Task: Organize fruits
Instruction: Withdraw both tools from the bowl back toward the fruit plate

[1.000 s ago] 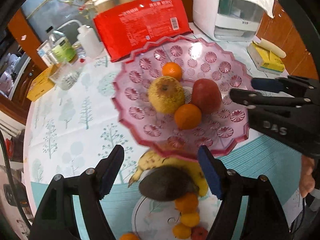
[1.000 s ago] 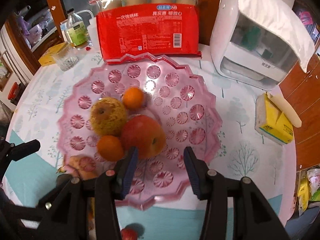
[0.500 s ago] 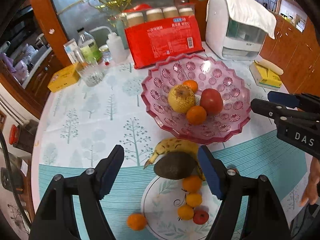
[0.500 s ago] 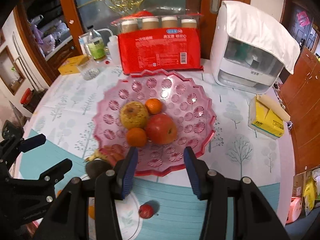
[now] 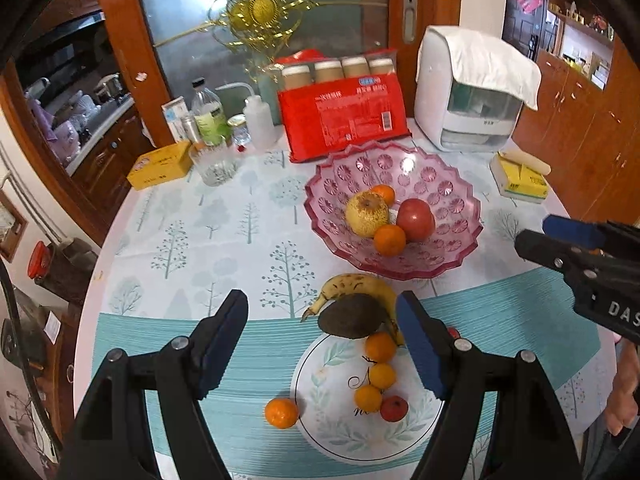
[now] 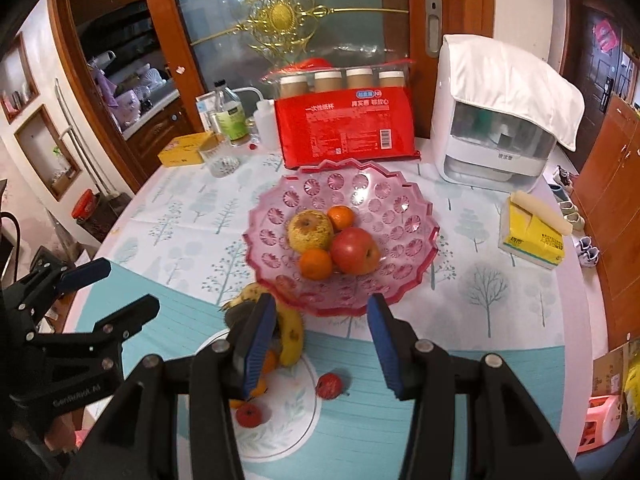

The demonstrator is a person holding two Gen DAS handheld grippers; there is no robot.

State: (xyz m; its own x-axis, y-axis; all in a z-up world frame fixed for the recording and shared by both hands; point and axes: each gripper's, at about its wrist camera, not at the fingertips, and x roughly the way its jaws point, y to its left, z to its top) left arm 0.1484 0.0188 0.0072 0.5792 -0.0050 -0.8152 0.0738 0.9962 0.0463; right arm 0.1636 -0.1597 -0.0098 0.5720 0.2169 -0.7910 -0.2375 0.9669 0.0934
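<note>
A scalloped pink glass bowl mid-table held a red apple, a rough yellow pear and two tangerines. Nearer, a wrinkled dark avocado half hid a banana. Both the left gripper and the right gripper gaped empty.

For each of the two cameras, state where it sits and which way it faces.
Left wrist: on the left tongs, angled down at the white leaf-patterned plate; own open blue-padded fingers, right tongs at the right edge, a hand.
Right wrist: on the right tongs, angled down at the pink scalloped glass bowl; own open fingers, left tongs at lower left.
Shared: bowl, plate, yellow banana, red packet.
</note>
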